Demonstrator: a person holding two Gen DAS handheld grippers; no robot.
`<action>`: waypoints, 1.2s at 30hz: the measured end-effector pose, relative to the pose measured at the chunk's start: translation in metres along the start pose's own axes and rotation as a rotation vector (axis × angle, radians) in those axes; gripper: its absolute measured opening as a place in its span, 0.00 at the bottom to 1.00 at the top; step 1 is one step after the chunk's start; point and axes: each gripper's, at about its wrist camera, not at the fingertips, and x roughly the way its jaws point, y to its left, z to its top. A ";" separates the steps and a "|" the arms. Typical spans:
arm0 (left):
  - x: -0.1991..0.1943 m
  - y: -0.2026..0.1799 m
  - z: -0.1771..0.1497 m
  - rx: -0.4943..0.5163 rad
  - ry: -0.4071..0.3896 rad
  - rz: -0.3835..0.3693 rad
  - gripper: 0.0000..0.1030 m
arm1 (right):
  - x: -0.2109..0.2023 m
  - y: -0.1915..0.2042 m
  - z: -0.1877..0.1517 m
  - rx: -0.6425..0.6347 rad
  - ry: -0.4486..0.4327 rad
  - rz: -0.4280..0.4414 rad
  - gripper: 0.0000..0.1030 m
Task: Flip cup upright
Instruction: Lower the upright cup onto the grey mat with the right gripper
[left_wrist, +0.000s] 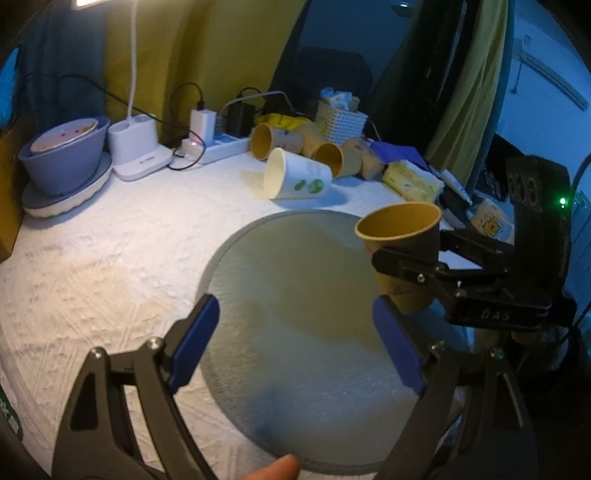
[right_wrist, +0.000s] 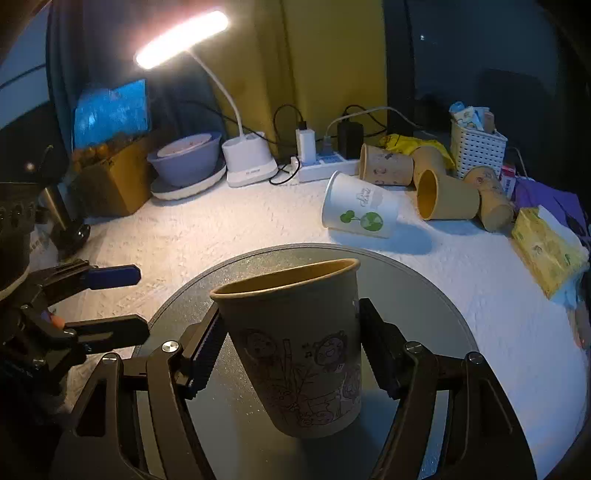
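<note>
A brown paper cup (right_wrist: 295, 343) with cartoon drawings is held mouth-up, slightly tilted, between the fingers of my right gripper (right_wrist: 291, 339), a little above the round grey disc (right_wrist: 436, 302). In the left wrist view the same cup (left_wrist: 402, 243) hangs in the right gripper (left_wrist: 410, 266) over the disc's (left_wrist: 295, 295) right edge. My left gripper (left_wrist: 295, 343) is open and empty above the disc; it also shows in the right wrist view (right_wrist: 125, 302) at left.
A white cup with green print (left_wrist: 295, 181) lies on its side behind the disc. Several brown cups (left_wrist: 332, 155) lie near a power strip (left_wrist: 221, 147), a white basket (left_wrist: 341, 122) and tissue packs (left_wrist: 413, 181). A lamp base (left_wrist: 138, 147) and bowl (left_wrist: 62, 158) stand at left.
</note>
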 end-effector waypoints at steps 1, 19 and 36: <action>0.001 -0.003 0.001 0.003 0.003 0.001 0.84 | -0.002 -0.002 -0.001 0.006 -0.008 0.010 0.70; 0.019 -0.035 0.005 0.048 0.046 0.007 0.84 | -0.009 -0.025 -0.020 0.071 -0.018 0.046 0.71; 0.008 -0.042 0.000 0.059 0.035 -0.003 0.84 | -0.019 -0.022 -0.029 0.067 0.000 -0.028 0.72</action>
